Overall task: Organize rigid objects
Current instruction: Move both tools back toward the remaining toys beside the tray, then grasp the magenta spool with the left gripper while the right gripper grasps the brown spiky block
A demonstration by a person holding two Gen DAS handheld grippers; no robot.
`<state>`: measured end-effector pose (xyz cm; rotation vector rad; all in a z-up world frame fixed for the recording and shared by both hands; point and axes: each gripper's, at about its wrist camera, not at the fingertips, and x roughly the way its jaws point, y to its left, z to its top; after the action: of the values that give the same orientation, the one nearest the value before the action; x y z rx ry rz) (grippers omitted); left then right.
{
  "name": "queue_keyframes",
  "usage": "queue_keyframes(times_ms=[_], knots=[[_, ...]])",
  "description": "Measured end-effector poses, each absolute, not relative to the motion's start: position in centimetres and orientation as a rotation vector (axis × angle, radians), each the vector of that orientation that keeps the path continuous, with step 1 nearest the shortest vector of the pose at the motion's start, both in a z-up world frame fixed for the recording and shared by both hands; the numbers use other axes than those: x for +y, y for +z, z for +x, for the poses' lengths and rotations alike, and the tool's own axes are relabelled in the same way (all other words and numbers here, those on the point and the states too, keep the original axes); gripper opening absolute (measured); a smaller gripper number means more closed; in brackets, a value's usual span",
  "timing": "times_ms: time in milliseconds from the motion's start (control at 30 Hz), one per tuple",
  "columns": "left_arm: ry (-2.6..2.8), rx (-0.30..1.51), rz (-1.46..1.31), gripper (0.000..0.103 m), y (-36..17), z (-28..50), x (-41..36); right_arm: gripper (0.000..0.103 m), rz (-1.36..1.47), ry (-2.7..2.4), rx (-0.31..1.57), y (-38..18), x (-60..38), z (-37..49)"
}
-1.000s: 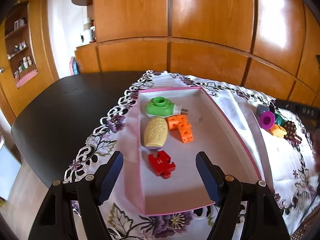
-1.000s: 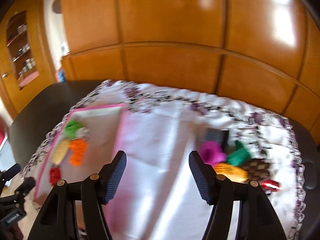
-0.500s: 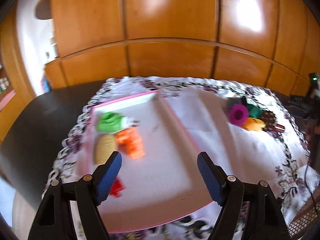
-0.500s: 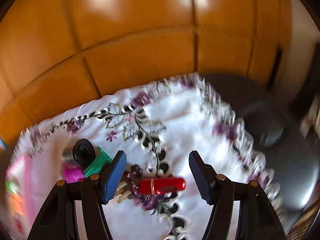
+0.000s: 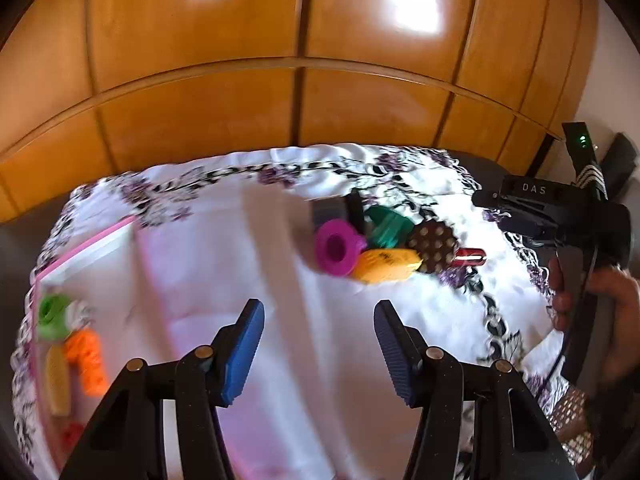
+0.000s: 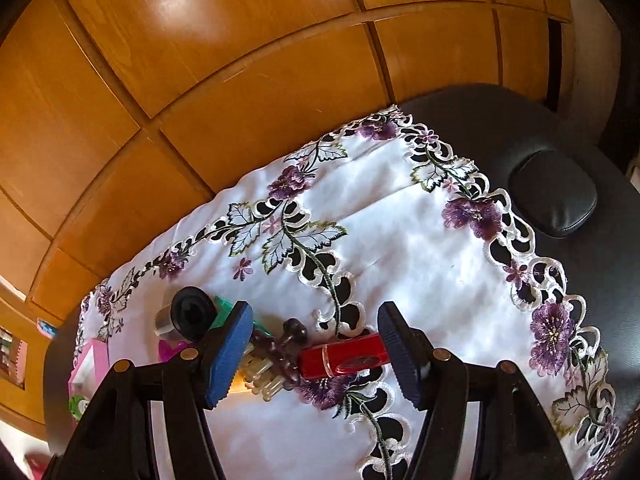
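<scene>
Left gripper [image 5: 318, 344]: jaws spread wide, nothing between the blue ribbed pads [image 5: 244, 346], held above the white embroidered tablecloth [image 5: 224, 264]. Right gripper [image 6: 314, 354]: jaws likewise spread, gripping nothing; red glossy tube [image 6: 344, 360] lying on the cloth in the gap between the pads, its right end just beside the right pad [image 6: 400, 356]; contact cannot be told.

Left wrist view, near to far:
- Pink-rimmed tray [image 5: 88, 240] at left on the cloth, holding a red piece [image 5: 72, 434], a tan oblong piece [image 5: 58, 380], an orange block piece [image 5: 86, 360] and a green round piece [image 5: 54, 316], blurred.
- Cluster of loose items beyond the pads, well apart from the tray: magenta ring [image 5: 338, 246], yellow-orange oblong piece [image 5: 386, 266] touching it, dark brown perforated disc [image 5: 434, 244], green piece [image 5: 388, 226], dark cylinder [image 5: 336, 210] at the far side.
- Red tube just right of the brown disc.
- Person's hand [image 5: 600, 304] at far right, holding the black right-gripper body.

Right wrist view, near to far:
- Dark brown piece [image 6: 282, 346] with cream-coloured pegs [image 6: 264, 380] beside the tube's left end.
- Black-capped cylinder [image 6: 190, 316] lying on its side behind the left pad [image 6: 228, 356]; green and magenta pieces partly hidden.
- Dark tabletop [image 6: 520, 128] beyond the cloth edge, black padded cushion [image 6: 554, 192] on it.
- Wooden panelled wall [image 6: 240, 60] behind.
</scene>
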<state>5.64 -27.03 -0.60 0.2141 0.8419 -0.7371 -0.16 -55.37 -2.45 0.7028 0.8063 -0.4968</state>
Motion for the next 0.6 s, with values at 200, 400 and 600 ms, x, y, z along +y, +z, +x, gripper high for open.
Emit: queue_keyframes(times_ms=[200, 400, 600], knots=[[-0.765, 0.923, 0.168, 0.049, -2.3, 8.5, -30.6, 0.066, 0.713, -0.476, 0.795, -2.1, -55.4, -0.1], [-0.781, 0.959, 0.16, 0.028, -4.3, 10.6, -34.2, 0.066, 0.717, -0.444, 0.8, -2.1, -55.1, 0.2], [-0.765, 1.026, 0.113, 0.032, -7.1, 13.2, -36.2, 0.066, 0.719, -0.423, 0.812, -2.3, -54.9, 0.5]])
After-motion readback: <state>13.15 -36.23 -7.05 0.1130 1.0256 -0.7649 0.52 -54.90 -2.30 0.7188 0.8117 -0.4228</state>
